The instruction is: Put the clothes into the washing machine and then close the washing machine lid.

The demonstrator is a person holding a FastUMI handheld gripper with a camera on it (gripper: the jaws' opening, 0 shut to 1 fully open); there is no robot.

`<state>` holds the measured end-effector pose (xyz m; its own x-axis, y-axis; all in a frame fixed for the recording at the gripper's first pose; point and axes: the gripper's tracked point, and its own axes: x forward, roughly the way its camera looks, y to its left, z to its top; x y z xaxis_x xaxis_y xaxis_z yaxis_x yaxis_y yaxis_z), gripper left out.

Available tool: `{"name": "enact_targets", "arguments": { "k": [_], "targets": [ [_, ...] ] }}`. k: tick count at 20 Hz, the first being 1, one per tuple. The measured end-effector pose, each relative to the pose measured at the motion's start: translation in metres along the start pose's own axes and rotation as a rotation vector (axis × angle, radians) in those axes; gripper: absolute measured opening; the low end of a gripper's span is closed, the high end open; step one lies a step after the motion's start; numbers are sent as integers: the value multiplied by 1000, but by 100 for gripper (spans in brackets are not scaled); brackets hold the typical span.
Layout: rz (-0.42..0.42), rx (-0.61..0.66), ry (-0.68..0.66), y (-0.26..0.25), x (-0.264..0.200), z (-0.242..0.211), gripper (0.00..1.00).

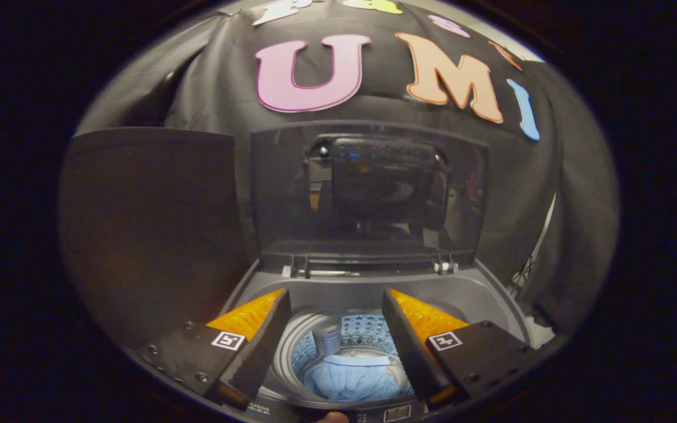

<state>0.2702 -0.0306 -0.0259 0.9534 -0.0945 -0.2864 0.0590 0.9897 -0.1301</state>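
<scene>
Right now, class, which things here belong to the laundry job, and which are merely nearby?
Part of the job:
- blue garment, lying in the drum
- washing machine, drum open
- lid, standing upright
- tool, fingers apart above the drum, holding nothing

Merely nearby:
- dark panel beside the machine
- black cloth wall behind it

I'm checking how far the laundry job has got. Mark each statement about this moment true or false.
1. The washing machine lid stands open. True.
2. A light blue garment lies in the drum. True.
3. The gripper is shut on the garment. False: its fingers are spread apart above the drum, holding nothing.
4. The garment hangs over the machine's rim. False: it lies wholly inside the drum.
5. The lid is hinged at the machine's far side, beyond the fingers. True.
</scene>
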Motion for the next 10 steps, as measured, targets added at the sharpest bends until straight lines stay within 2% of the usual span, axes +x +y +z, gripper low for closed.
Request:
{"name": "enact_targets", "arguments": {
  "k": [5, 10],
  "targets": [
    [42, 32, -62, 21, -5, 64, 98],
    [82, 35, -160, 33, -16, 147, 98]
  ]
}}
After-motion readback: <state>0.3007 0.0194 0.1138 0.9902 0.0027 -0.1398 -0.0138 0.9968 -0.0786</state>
